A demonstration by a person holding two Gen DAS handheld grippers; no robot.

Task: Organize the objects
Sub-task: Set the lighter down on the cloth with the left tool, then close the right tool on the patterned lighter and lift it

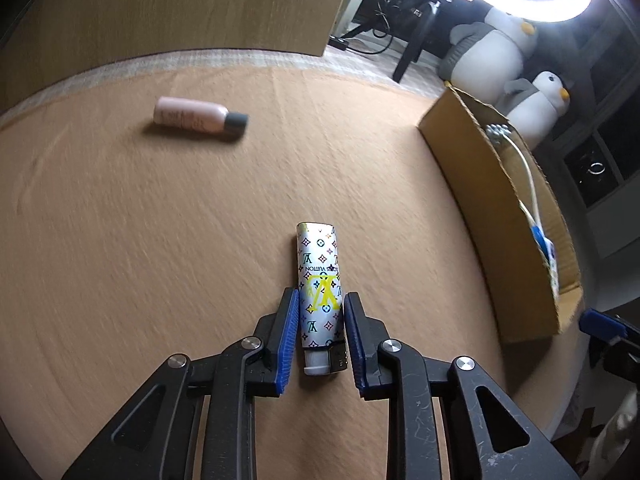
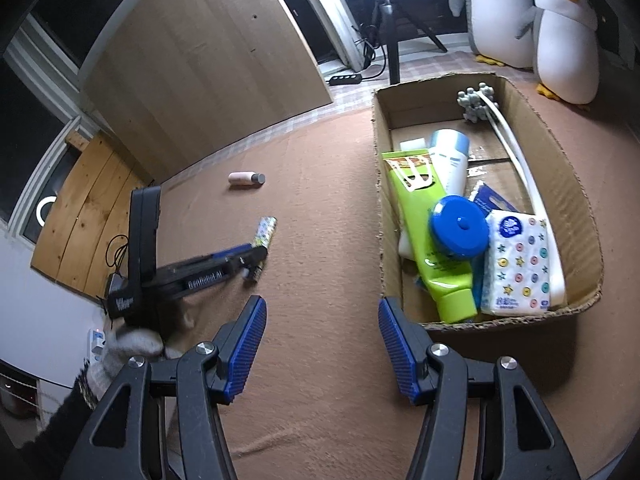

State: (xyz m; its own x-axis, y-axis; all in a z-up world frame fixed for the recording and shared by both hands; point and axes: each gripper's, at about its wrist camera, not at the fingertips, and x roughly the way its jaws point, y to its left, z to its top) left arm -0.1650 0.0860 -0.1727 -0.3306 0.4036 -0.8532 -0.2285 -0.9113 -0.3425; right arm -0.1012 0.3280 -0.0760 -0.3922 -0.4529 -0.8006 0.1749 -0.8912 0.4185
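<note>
A white lighter [image 1: 321,280] with coloured monogram print lies on the brown felt table. My left gripper [image 1: 321,312] straddles its lower half, the blue pads close on both sides with a thin gap showing; the lighter rests on the felt. It also shows in the right wrist view [image 2: 265,233], with the left gripper [image 2: 252,258] around it. A pink bottle [image 1: 198,117] with a grey cap lies farther off, also in the right wrist view [image 2: 246,178]. My right gripper [image 2: 322,312] is open and empty above the felt, beside the cardboard box [image 2: 576,184].
The cardboard box [image 1: 472,168] holds a green tube [image 2: 428,236], a blue round lid [image 2: 460,228], a tissue pack [image 2: 520,264], a white tube [image 2: 450,156] and a white-handled massager [image 2: 516,160]. Two plush penguins [image 2: 560,40] stand behind it. A wooden panel [image 2: 208,52] stands at the back.
</note>
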